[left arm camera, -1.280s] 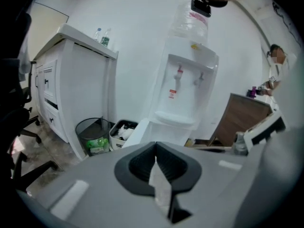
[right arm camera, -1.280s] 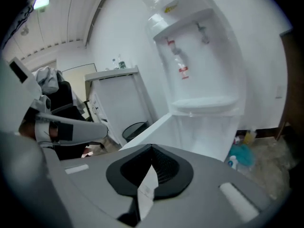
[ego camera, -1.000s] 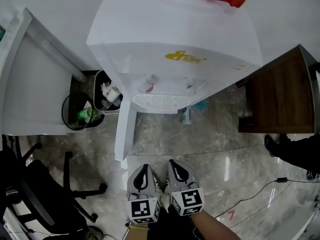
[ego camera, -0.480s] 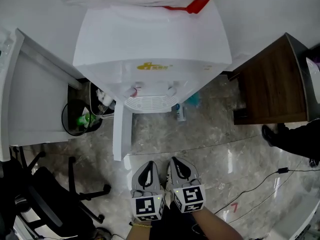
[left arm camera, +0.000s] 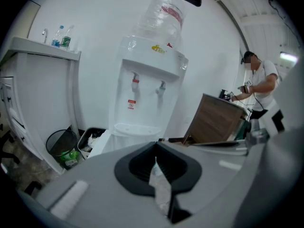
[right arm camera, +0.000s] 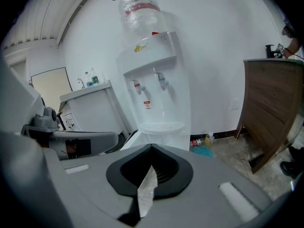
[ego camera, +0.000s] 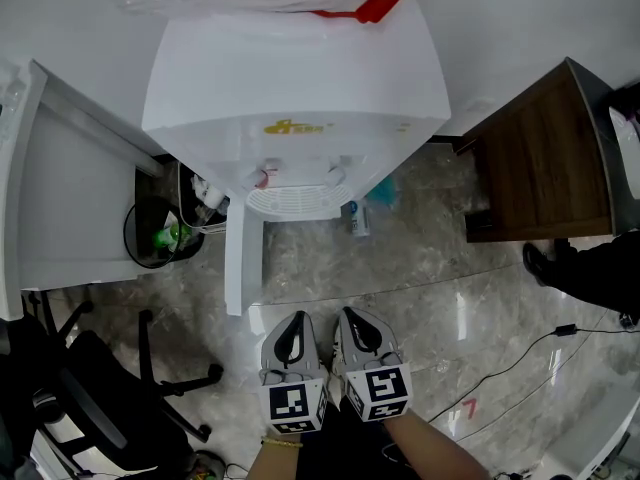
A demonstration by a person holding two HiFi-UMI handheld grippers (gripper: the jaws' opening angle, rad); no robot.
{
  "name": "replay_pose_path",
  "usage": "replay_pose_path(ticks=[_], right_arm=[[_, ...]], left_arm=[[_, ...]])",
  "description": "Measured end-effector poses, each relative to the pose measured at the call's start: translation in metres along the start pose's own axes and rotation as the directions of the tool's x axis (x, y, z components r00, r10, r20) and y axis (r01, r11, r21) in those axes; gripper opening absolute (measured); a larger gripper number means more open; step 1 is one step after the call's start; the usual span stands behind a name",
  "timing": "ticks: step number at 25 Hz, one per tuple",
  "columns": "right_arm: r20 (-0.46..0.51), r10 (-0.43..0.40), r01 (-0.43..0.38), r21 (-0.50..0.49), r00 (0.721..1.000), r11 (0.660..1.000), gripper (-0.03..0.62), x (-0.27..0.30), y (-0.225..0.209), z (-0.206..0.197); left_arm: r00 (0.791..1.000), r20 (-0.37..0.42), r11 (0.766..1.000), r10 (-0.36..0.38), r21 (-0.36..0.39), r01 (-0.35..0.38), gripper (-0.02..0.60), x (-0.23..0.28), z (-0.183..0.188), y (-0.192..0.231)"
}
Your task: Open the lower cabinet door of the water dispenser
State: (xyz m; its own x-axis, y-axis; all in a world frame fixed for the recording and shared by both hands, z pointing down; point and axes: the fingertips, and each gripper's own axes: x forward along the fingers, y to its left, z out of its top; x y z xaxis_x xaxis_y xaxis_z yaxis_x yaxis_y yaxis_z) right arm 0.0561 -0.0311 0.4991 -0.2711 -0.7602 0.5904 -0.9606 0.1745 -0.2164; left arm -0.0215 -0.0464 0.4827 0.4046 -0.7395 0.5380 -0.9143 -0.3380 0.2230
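Observation:
The white water dispenser [ego camera: 290, 98] stands against the wall with a clear bottle on top. Its lower cabinet door [ego camera: 236, 268] is swung out toward me on the left side and shows edge-on as a white panel. In the gripper views the same door [left arm camera: 97, 145] [right arm camera: 129, 141] juts out below the drip tray. My left gripper [ego camera: 291, 340] and right gripper [ego camera: 362, 336] hang side by side over the floor in front of the dispenser and touch nothing. Both are shut and empty, and their jaws meet along a thin seam [left arm camera: 156, 158] [right arm camera: 151, 167].
A black bin [ego camera: 158, 233] and a small basket of rubbish [ego camera: 207, 196] sit left of the dispenser, beside a white counter [ego camera: 60, 188]. A wooden cabinet [ego camera: 540, 163] stands on the right. An office chair [ego camera: 95, 388], floor bottles [ego camera: 355, 218], a cable [ego camera: 520, 368] and a person [left arm camera: 259, 87] are nearby.
The head view has shifted, so the dispenser now sits more centred. Both grippers have risen a little together and are still shut. The door stands swung out as before.

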Motion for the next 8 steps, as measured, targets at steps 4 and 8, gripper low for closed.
replay_pose_path(ticks=[4,8], right_arm=[[0.009,0.003,-0.003,-0.004,1.0,1.0,-0.003,0.0007,0.0003,0.0044],[0.013,0.004,-0.004,-0.006,1.0,1.0,-0.003,0.0008,0.0004,0.0068]], left_arm=[[1.0,0.003,1.0,0.002,-0.004,-0.002,0.008,-0.0004,0.0017,-0.0006],[1.0,0.004,1.0,0.005,-0.007,-0.005,0.007,-0.001,0.0027,0.0005]])
